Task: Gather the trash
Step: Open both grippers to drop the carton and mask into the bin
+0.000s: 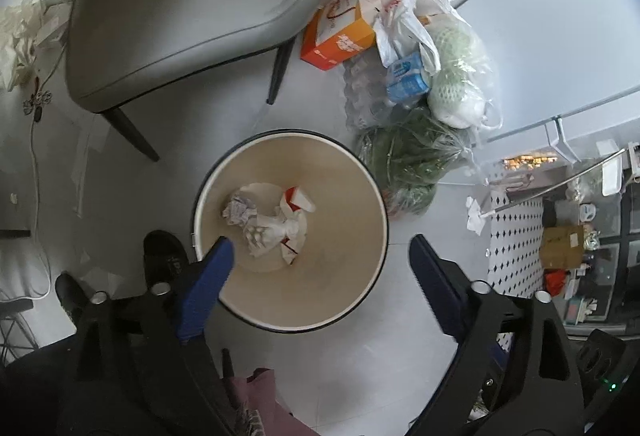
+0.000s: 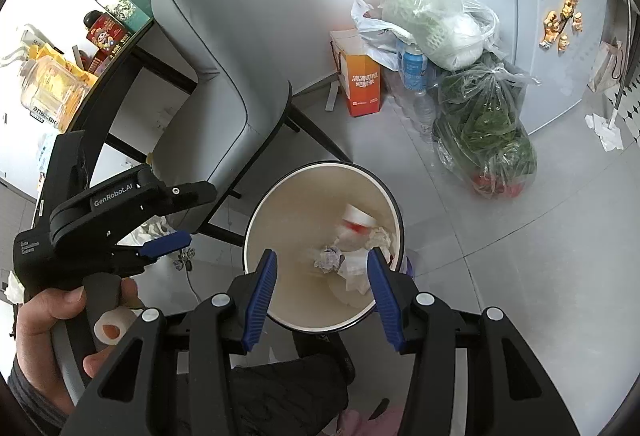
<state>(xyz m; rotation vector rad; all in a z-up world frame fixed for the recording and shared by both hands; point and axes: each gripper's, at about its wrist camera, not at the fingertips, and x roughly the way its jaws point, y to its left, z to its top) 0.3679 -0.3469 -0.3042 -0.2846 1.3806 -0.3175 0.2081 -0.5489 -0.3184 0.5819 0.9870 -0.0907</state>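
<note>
A round cream bin [image 1: 352, 220] with a dark rim stands on the floor and holds crumpled paper [image 1: 240, 209], tissue and red-and-white wrappers [image 1: 298, 197]. My left gripper [image 1: 320, 252] hangs open and empty above the bin. In the right wrist view the bin [image 2: 280, 220] is just ahead, with the same trash [image 2: 352, 248] inside; a red-and-white piece there is blurred. My right gripper [image 2: 322, 262] is open and empty over the bin's near rim. The left gripper [image 2: 168, 242] shows at the left of that view, held in a hand.
A grey chair [image 1: 180, 7] stands just behind the bin. An orange box [image 1: 340, 35], plastic bags of greens [image 1: 408, 159] and bottles lie by a fridge [image 2: 560, 35]. A cluttered table [image 2: 100, 35] is at the left. Cables [image 1: 36, 139] run along the floor.
</note>
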